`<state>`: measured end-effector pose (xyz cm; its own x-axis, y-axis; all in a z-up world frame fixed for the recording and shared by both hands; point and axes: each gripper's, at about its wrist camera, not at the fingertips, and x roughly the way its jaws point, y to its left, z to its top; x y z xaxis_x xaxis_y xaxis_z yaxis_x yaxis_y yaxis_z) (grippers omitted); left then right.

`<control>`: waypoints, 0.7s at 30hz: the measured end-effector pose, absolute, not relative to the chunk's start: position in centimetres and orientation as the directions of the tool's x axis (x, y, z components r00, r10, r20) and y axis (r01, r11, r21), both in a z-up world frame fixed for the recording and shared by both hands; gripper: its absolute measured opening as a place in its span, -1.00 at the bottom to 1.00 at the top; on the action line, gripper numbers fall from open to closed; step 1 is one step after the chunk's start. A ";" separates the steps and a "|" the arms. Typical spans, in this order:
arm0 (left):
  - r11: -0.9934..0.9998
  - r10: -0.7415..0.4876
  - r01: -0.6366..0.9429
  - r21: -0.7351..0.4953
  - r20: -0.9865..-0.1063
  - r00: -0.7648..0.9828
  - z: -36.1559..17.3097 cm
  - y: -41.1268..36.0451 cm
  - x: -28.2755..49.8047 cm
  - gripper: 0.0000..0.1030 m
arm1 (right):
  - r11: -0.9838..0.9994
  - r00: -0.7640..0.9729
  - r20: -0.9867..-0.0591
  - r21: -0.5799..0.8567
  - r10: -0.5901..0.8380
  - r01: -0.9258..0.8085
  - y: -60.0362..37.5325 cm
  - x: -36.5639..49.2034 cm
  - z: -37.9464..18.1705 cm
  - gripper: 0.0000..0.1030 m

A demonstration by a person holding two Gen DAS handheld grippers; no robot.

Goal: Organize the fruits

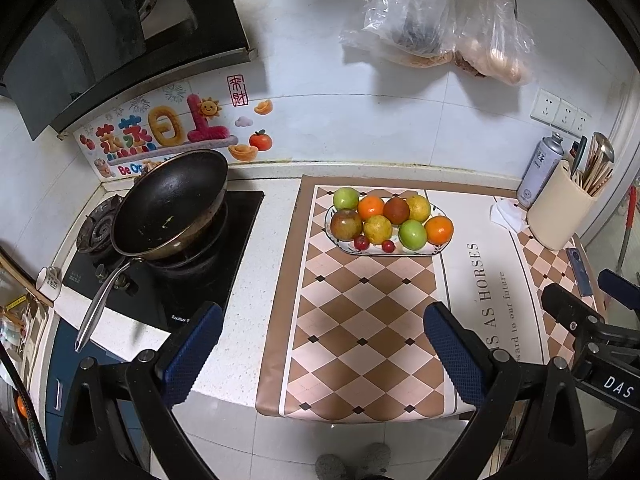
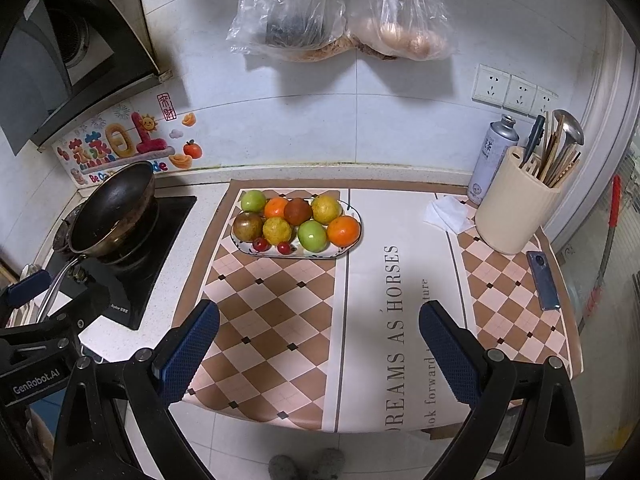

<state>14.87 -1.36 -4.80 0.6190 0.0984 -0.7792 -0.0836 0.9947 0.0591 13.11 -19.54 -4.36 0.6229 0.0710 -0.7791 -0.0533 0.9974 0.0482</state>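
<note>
The oval plate [image 1: 440, 249] sits on the worktop mat, toward the wall, between the wok [image 1: 172, 204] and the utensil holder [image 1: 560, 208]. On it lie green apples [image 1: 413, 234], oranges [image 1: 439, 229], yellowish citrus [image 1: 377, 229], darker reddish fruit [image 1: 346, 224] and two small cherries [image 1: 362, 243] at the plate's near rim.

The left tongs [image 1: 320, 344] and right tongs [image 2: 318, 342] both stand wide apart and empty, well short of the plate.

The round fruit looks firm, smooth and likely to roll; gripping across the widest part seems safest. The cherries look soft and small, needing a gentle pinch.
</note>
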 end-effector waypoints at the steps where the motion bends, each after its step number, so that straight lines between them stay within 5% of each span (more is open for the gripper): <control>1: 0.995 0.099 -0.082 0.061 -0.781 0.617 -4.8 -1.3 14.9 1.00 | 0.997 0.623 -0.779 0.048 0.071 -0.054 -19.6 13.1 -4.4 0.98; 21: 0.995 0.096 -0.080 0.059 -0.771 0.630 -4.1 -1.2 13.7 1.00 | 0.997 0.634 -0.770 0.049 0.072 -0.054 -19.5 12.2 -3.4 0.98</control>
